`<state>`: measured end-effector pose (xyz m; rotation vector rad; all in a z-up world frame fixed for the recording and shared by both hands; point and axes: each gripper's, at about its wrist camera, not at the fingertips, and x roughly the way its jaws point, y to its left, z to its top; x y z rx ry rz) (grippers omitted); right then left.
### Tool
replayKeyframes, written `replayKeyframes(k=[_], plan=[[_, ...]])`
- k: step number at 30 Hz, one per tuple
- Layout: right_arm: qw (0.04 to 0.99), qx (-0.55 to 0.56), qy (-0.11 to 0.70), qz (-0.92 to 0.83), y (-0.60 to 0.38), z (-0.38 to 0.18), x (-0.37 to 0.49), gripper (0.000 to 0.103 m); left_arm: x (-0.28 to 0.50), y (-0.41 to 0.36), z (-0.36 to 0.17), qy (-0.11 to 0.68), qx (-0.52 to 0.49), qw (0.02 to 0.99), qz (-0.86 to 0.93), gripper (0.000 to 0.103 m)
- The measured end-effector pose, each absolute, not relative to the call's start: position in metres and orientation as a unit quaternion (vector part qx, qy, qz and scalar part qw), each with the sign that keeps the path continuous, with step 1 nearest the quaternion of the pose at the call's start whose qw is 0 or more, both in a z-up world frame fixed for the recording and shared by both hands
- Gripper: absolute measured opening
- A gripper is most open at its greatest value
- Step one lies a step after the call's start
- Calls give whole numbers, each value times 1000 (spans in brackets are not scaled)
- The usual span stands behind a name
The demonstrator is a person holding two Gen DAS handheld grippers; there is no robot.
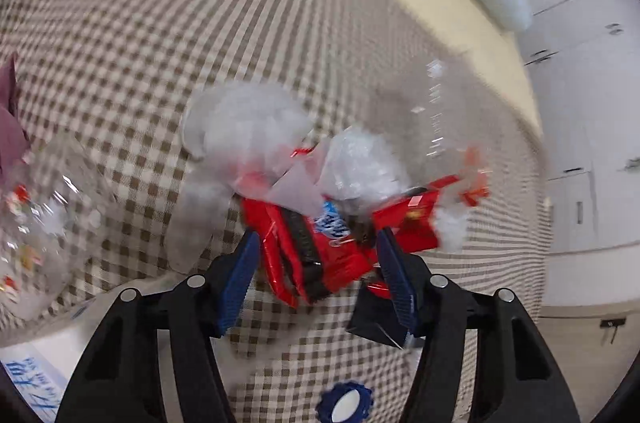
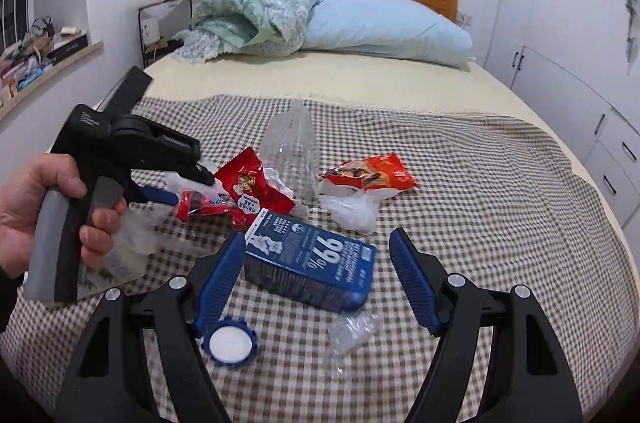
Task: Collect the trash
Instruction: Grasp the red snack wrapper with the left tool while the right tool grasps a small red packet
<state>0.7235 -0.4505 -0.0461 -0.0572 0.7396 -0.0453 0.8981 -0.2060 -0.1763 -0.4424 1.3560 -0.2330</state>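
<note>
— At the bottom of the left wrist view, what sits between the blue pads?
— A crumpled red wrapper (image 1: 316,247); the left gripper (image 1: 316,263) brackets it, though blur hides whether the pads press.
— And the right gripper (image 2: 318,275)?
— Spread, nothing pinched, over a dark blue packet (image 2: 310,263) at lower centre.
— Farther up?
— A clear plastic bottle (image 2: 294,147), hard to outline, on the checked blanket (image 2: 480,183) at mid-frame.

Bare checked blanket (image 2: 500,183) right of the blue box (image 2: 310,263); wrappers and clear bottle (image 2: 292,151) crowding beyond.
</note>
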Motion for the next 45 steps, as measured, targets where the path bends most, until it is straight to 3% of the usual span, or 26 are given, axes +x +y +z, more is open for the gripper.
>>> replayKeyframes(k=[2, 3, 6, 18, 19, 20, 23, 27, 33, 36, 37, 38, 39, 42, 44, 45], plan=[[931, -29, 363, -20, -447, -47, 736, 71, 901, -219, -189, 633, -174, 747, -103, 51], [931, -23, 364, -19, -447, -47, 742, 71, 902, -221, -192, 632, -166, 750, -101, 33], [929, -6, 371, -10, -446, -47, 762, 71, 899, -221, -198, 630, -170, 747, -125, 11], [889, -45, 456, 22, -389, -112, 858, 70, 841, -154, -80, 538, -153, 795, -232, 9], [888, -47, 457, 12, -388, -115, 864, 60, 839, -145, -69, 527, -155, 802, -234, 9], [886, -46, 461, -2, -389, -122, 876, 39, 838, -137, -59, 516, -155, 809, -234, 9], [875, -22, 481, -48, -405, -131, 892, 0, 836, -120, -40, 499, -155, 819, -236, 9], [888, 33, 456, -44, -424, -105, 873, 0, 825, -94, -15, 484, -155, 825, -247, 9], [916, 57, 396, -7, -432, -16, 824, 0, 795, -84, 17, 467, -152, 829, -266, 9], [905, 38, 424, 23, -432, -6, 826, 0, 776, -80, 31, 460, -150, 831, -275, 9], [895, 34, 443, 34, -434, -14, 832, 15, 773, -80, 31, 459, -147, 831, -277, 9], [890, 26, 455, 26, -437, -23, 837, 60, 769, -80, 35, 458, -142, 832, -280, 9], [884, 23, 466, 22, -441, -33, 842, 76, 766, -81, 37, 460, -137, 832, -279, 9], [857, 40, 514, 20, -458, -76, 870, 74, 765, -80, 29, 475, -135, 825, -274, 10], [840, 43, 540, 19, -466, -103, 882, 44, 765, -79, 22, 483, -135, 822, -270, 10], [830, 54, 555, 20, -469, -113, 887, 41, 765, -79, 18, 488, -134, 820, -267, 10]])
